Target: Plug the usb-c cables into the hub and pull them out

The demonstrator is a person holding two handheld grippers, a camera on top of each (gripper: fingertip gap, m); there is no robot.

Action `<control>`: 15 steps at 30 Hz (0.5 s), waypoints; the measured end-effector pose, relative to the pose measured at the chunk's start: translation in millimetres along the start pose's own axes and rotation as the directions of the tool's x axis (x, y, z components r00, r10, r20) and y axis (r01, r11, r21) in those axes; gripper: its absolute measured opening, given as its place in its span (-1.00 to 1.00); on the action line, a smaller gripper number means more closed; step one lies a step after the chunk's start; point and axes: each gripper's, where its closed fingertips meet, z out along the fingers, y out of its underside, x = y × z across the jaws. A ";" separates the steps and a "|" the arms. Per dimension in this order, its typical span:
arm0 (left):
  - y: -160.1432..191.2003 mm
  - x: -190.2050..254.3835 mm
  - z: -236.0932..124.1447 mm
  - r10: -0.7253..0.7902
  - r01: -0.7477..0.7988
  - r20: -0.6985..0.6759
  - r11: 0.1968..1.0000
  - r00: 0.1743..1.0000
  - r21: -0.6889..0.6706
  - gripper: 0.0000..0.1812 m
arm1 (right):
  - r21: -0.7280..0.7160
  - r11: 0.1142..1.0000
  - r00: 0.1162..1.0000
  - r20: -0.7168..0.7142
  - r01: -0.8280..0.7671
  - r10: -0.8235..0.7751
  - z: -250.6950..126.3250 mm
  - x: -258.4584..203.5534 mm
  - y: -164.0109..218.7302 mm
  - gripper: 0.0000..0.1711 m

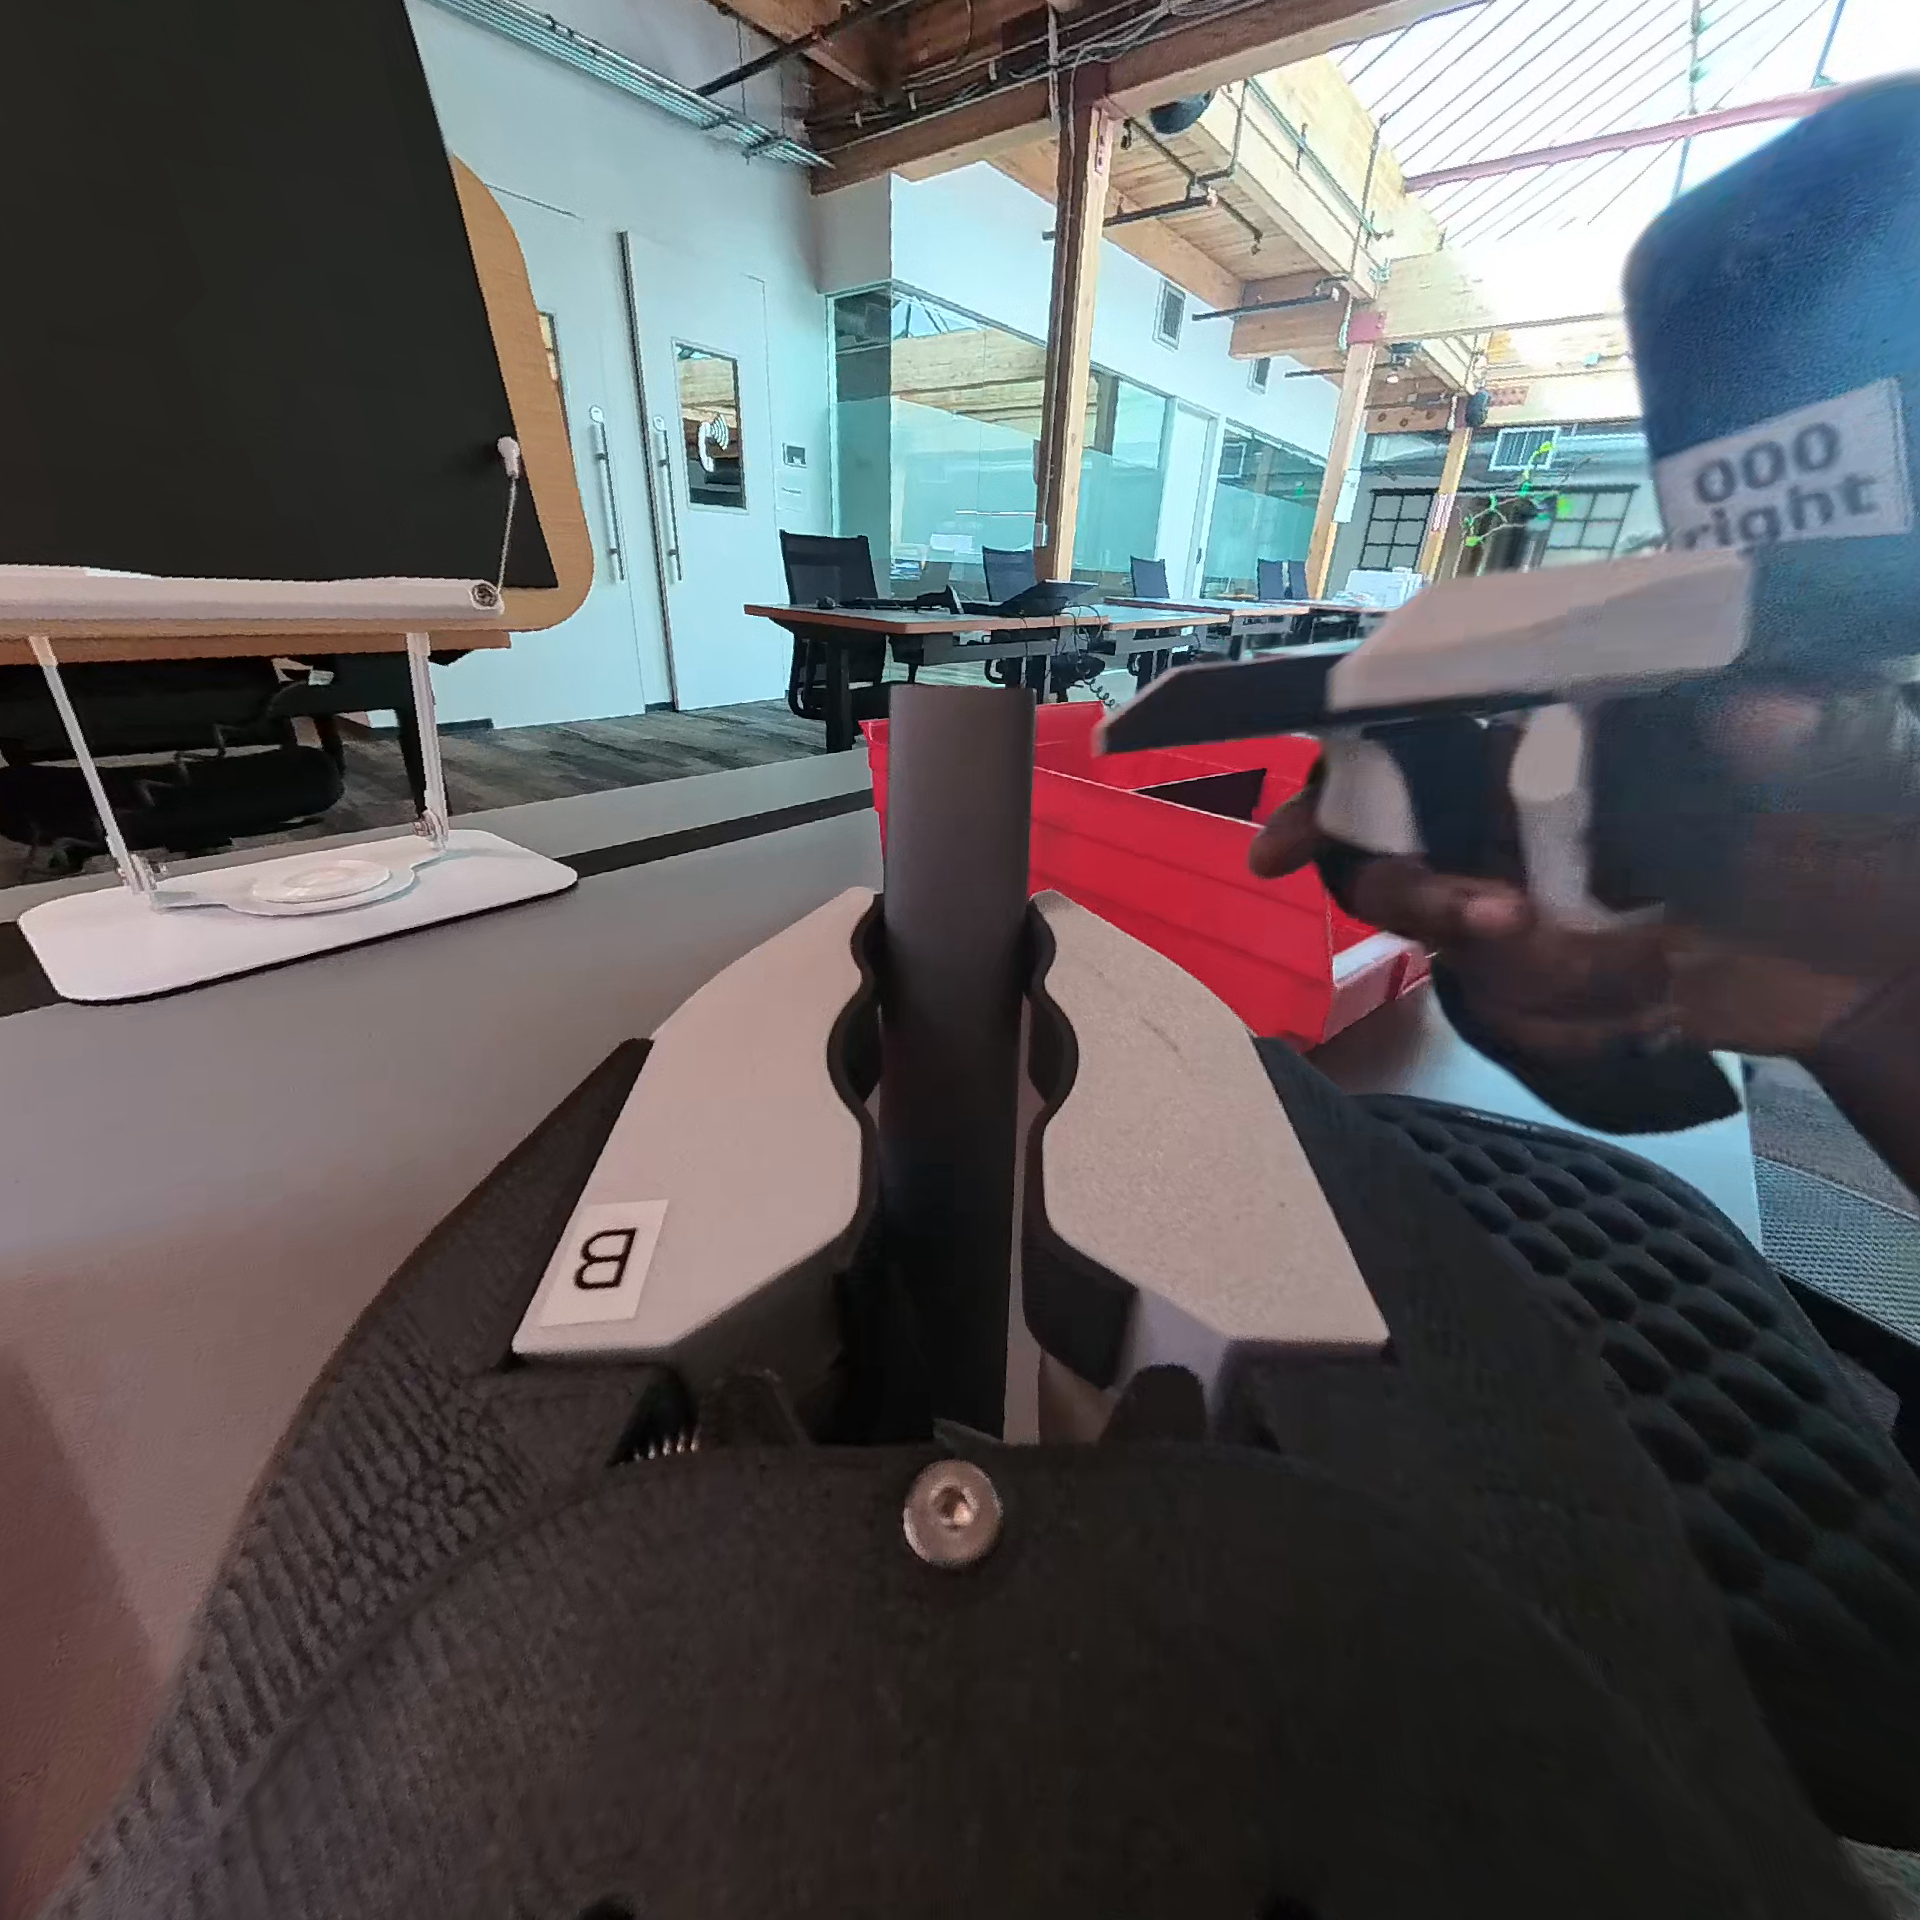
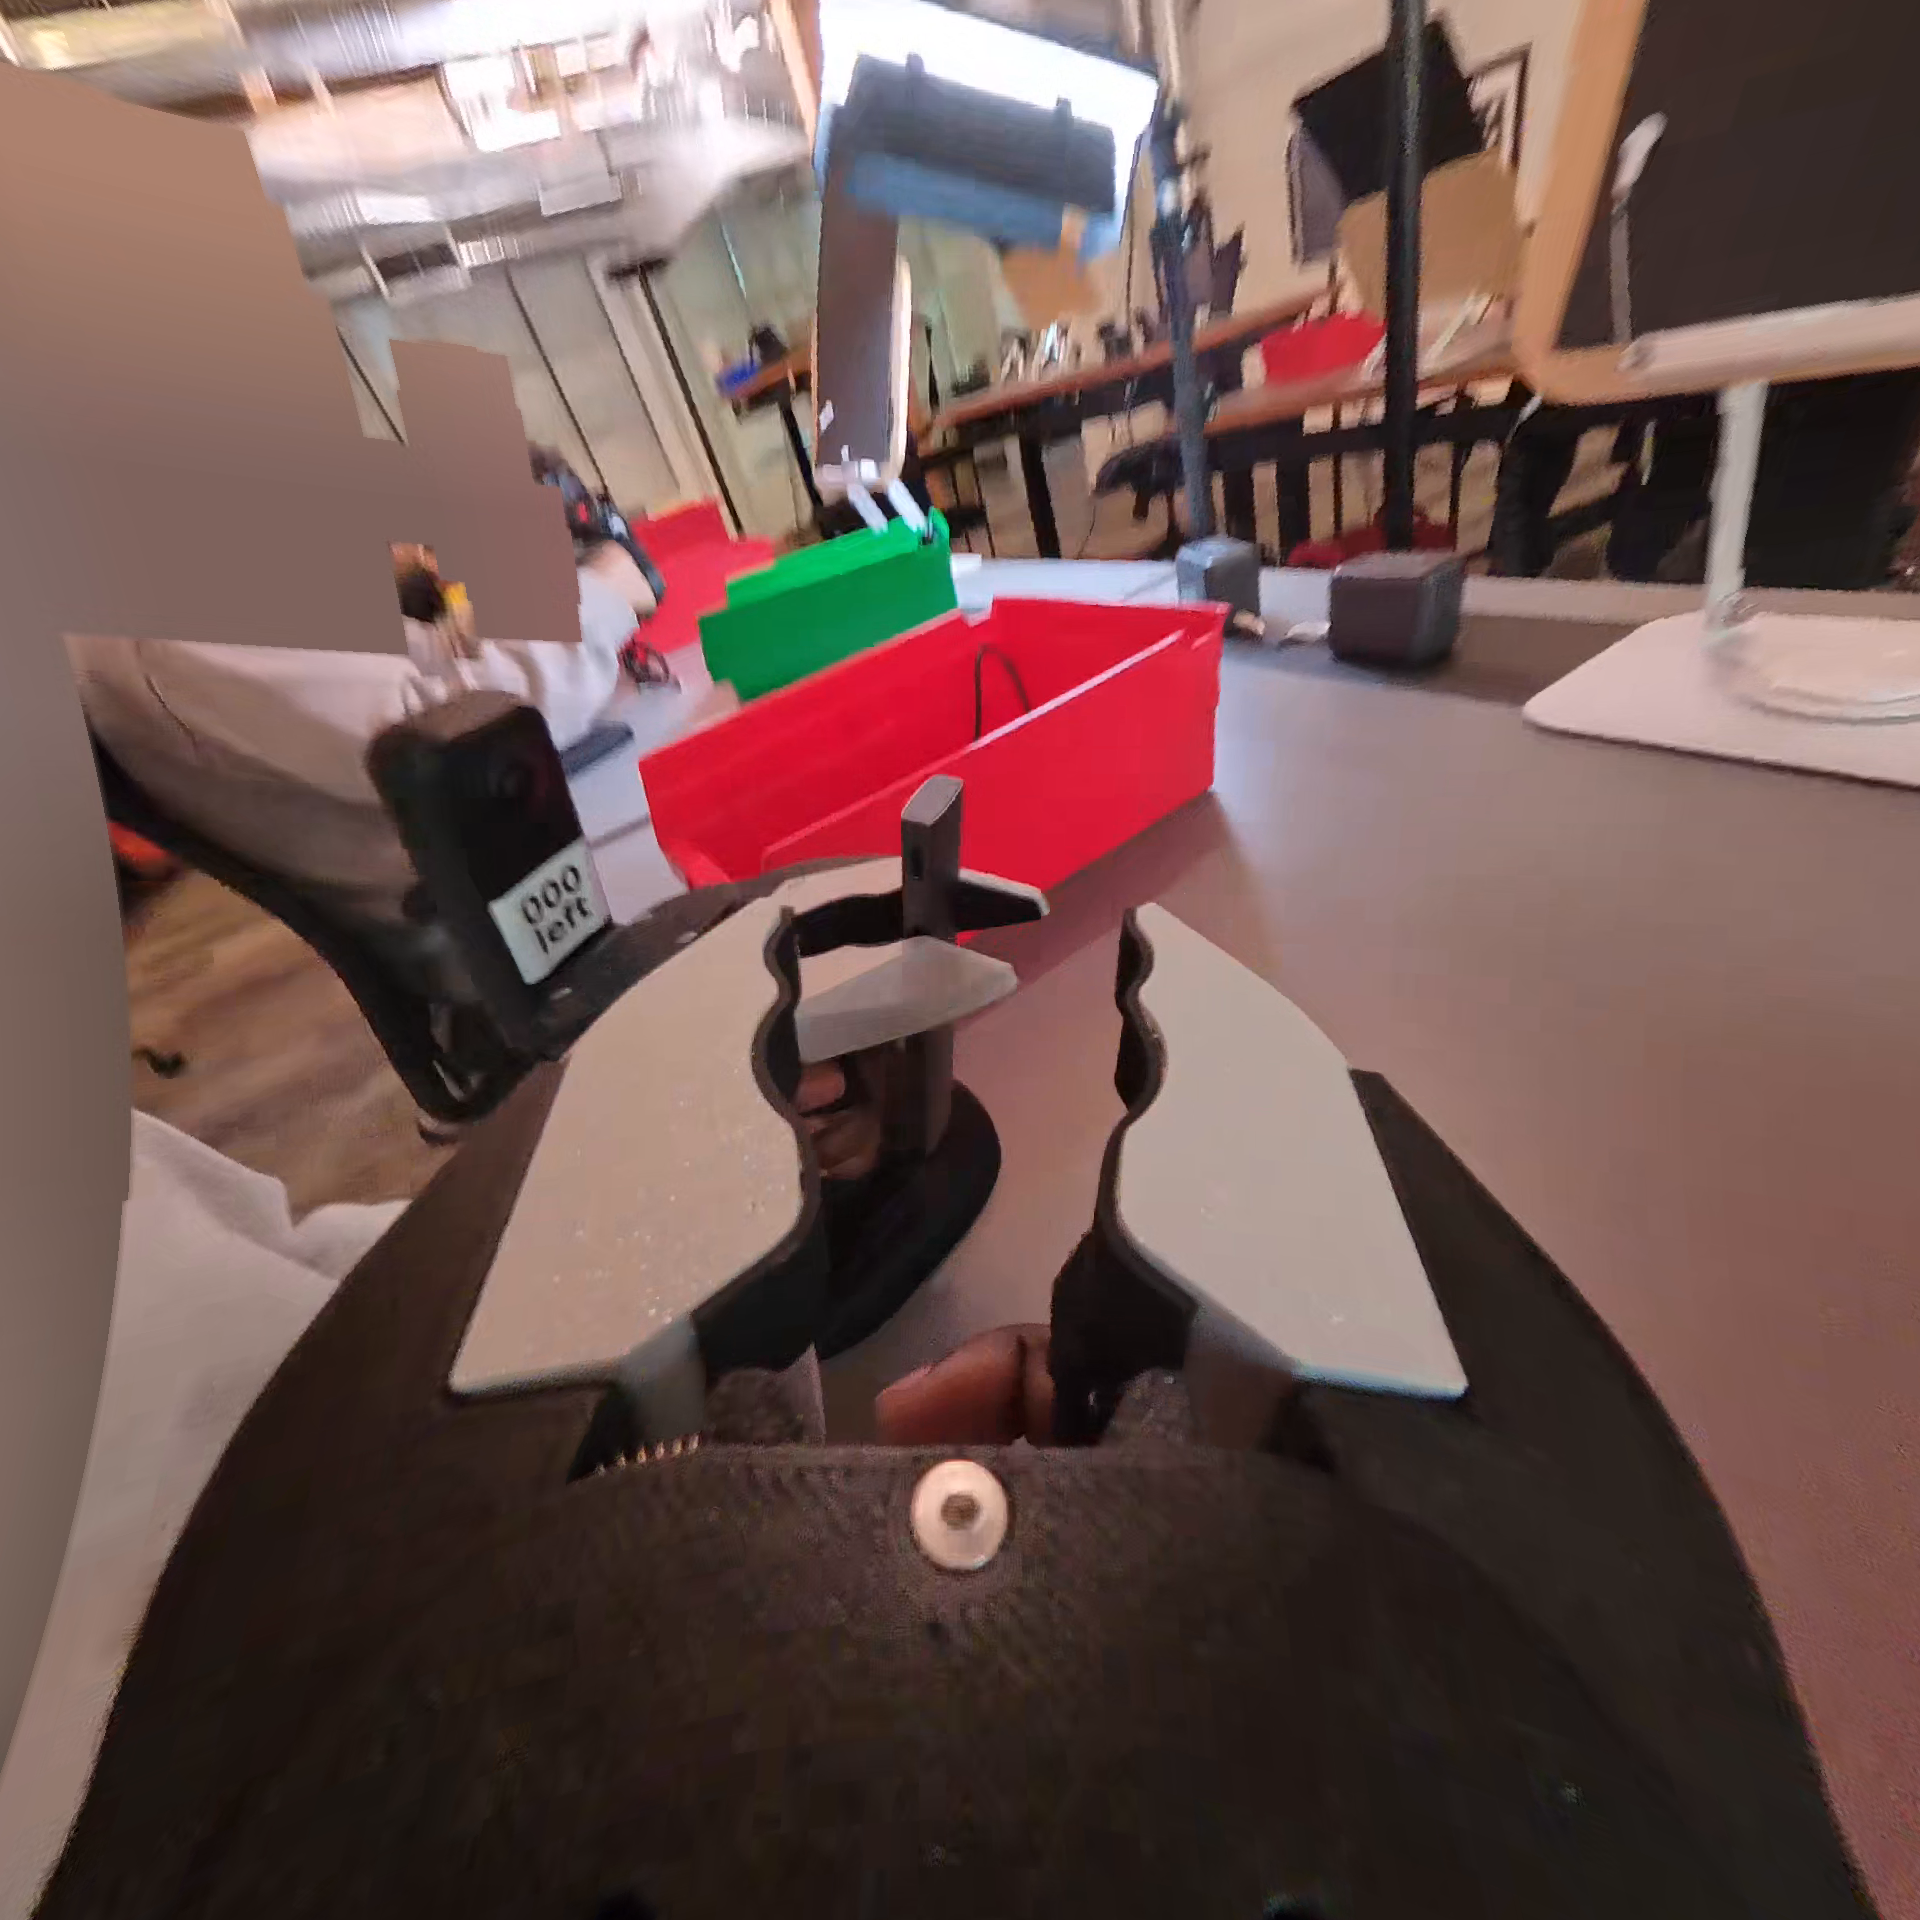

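My left gripper [image 1: 951, 925] is shut on the hub [image 1: 956, 831], a dark flat slab that stands upright between its fingers above the dark table [image 1: 312, 1091]. In the right wrist view the hub [image 2: 928, 831] sticks up out of the left gripper [image 2: 1023, 940], just ahead of my right gripper [image 2: 956, 920]. The right gripper is open and empty, with its jaws wide apart. In the left wrist view the right gripper [image 1: 1299, 748] comes in from the right, level with the hub's top. A thin black cable [image 2: 992, 675] loops inside the red bin [image 2: 1091, 727].
The red bin [image 1: 1174, 862] stands just behind the hub, and a green bin [image 2: 831, 623] stands beyond it. A monitor on a white stand [image 1: 291, 925] is at the left. Two small grey cubes [image 2: 1397, 618] sit at the far table edge. A person sits at the left of the right wrist view. The grippers' ends are close to 5 cm from one another.
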 end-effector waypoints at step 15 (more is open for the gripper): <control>-28.3 15.4 -11.5 0.143 -0.150 0.052 0.970 0.988 0.189 -0.45 | 0.083 0.988 0.987 -0.112 0.128 -0.119 14.2 -3.4 -23.7 -0.90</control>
